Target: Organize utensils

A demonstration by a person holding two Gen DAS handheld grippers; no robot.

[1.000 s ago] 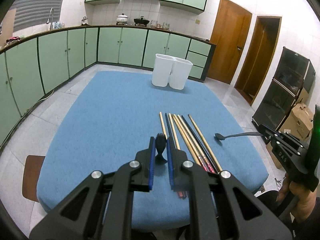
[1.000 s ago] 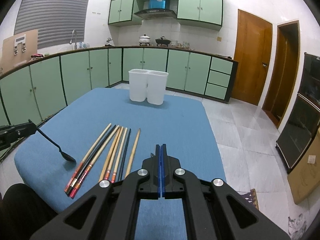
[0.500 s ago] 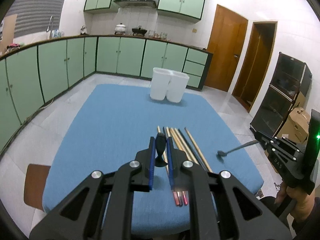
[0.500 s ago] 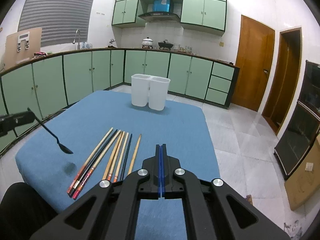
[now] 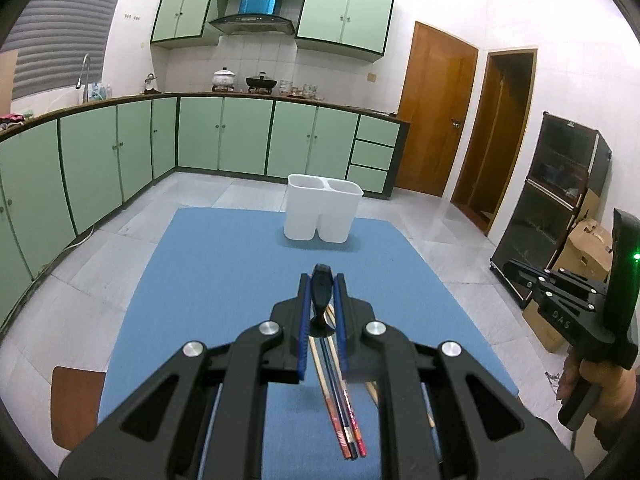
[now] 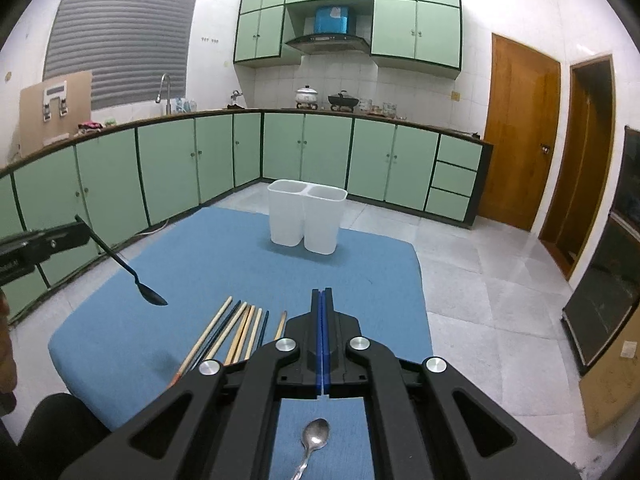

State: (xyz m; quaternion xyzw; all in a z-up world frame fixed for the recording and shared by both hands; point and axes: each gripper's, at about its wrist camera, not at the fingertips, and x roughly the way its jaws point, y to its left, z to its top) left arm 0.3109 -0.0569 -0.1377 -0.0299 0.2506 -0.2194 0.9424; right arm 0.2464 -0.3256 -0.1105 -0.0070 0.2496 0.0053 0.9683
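The black spoon is clamped by its handle end in my left tongs, bowl hanging down and forward, clear above the blue counter; holding it by the handle end leaves the bowl free to enter a compartment first. The white two-compartment holder stands at 12 o'clock, at the far edge of the counter, both compartments apparently vacant. Nothing stands between spoon and holder. The chopsticks lie in a loose row directly beneath the left tongs, pointing toward 12 o'clock, awaiting sorting. My right tongs are pressed together, holding nothing, held at 3 o'clock of the left. A silver spoon lies on the counter beneath the right tongs.
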